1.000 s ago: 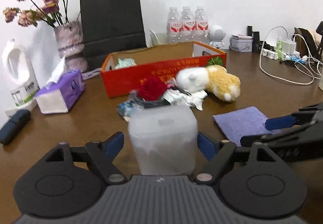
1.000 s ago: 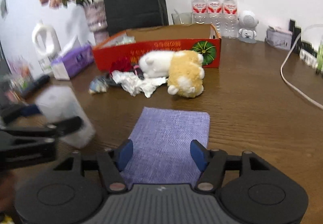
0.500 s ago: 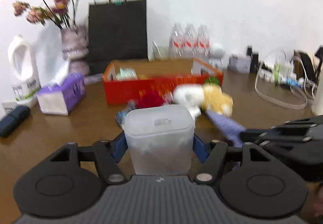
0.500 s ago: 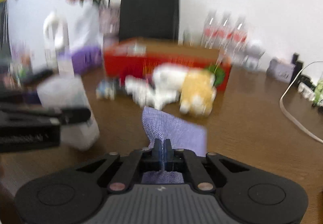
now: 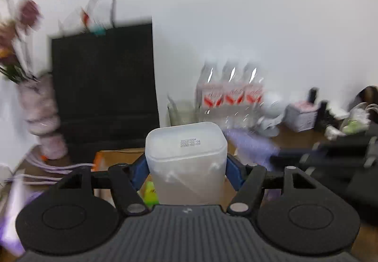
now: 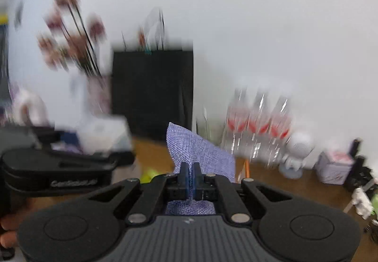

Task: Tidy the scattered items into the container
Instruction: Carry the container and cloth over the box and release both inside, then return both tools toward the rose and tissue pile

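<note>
My left gripper point(image 5: 186, 167) is shut on a white translucent plastic jar point(image 5: 186, 158), its blue pads pressing both sides; the jar hangs in the air. My right gripper point(image 6: 190, 174) is shut on a purple woven cloth point(image 6: 198, 151), which stands up from the pads and droops below them. In the left wrist view the cloth point(image 5: 250, 144) is a blur to the right of the jar, with the right gripper point(image 5: 330, 160) behind it. An orange edge of the red cardboard box point(image 5: 98, 162) shows just below and ahead of the jar. Both views are motion-blurred.
A black paper bag point(image 5: 104, 87) stands against the wall behind the box, a vase of dried flowers point(image 5: 40, 115) to its left, three water bottles point(image 5: 230, 94) to its right. A small white figure point(image 6: 297, 151) and cables lie at the right. A hand point(image 6: 9, 229) holds the left gripper.
Both grippers closed, the left on the jar and the right on the cloth, then rose off the table and moved forward toward the box. The plush toy and scraps dropped out of view.
</note>
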Demonstrator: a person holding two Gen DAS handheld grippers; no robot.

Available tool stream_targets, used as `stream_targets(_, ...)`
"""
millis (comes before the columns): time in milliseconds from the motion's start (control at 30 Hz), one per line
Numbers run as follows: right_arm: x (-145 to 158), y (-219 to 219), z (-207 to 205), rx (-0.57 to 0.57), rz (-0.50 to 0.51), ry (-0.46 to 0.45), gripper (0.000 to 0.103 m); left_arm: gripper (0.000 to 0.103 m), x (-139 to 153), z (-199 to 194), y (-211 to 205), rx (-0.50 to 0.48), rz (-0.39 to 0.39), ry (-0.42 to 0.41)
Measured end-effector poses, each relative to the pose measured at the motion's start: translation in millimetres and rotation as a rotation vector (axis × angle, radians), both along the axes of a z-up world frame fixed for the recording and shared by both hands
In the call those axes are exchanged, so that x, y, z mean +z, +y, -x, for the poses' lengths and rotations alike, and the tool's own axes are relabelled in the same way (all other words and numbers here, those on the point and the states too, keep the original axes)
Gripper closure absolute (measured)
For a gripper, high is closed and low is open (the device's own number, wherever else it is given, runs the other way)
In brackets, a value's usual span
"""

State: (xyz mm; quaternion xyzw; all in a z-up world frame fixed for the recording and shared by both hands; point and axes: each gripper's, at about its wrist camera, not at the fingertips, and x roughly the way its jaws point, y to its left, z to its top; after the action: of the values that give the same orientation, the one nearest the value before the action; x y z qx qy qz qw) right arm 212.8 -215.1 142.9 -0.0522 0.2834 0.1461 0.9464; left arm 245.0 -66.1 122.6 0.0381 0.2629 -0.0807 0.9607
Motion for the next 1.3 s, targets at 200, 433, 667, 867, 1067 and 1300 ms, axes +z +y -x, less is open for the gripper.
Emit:
stream_targets(200,-74,19,-102,-0.049,0.118,0.28,0.101,0.034,-49,-97,-25,0.038,-0.046,0.188)
stream_targets(433,-108,12,-117,-0.035,0.03,0.467,0.065,0.031,-71,-125,-31,0.022,-0.087,0.28)
stream_targets(667,-62,-1,-99,-0.023,-0.111,0.425,0.034,0.013,-28,-98,-9,0.002,-0.073,0.211)
stream_targets(867,-10,-6,-74,-0.058,-0.106,0.355,0.025,0.002,19,-57,23,0.097,-0.077,0.224)
stream_targets(1067,22,-15,-10,-0.066,-0.181,0.123,0.022,0.0,30,47,50,0.189,-0.017,-0.099)
stream_targets(1300,0,-12,71,-0.088,-0.205,-0.25,0.012,0.0,2,135,56,0.176,0.003,-0.272)
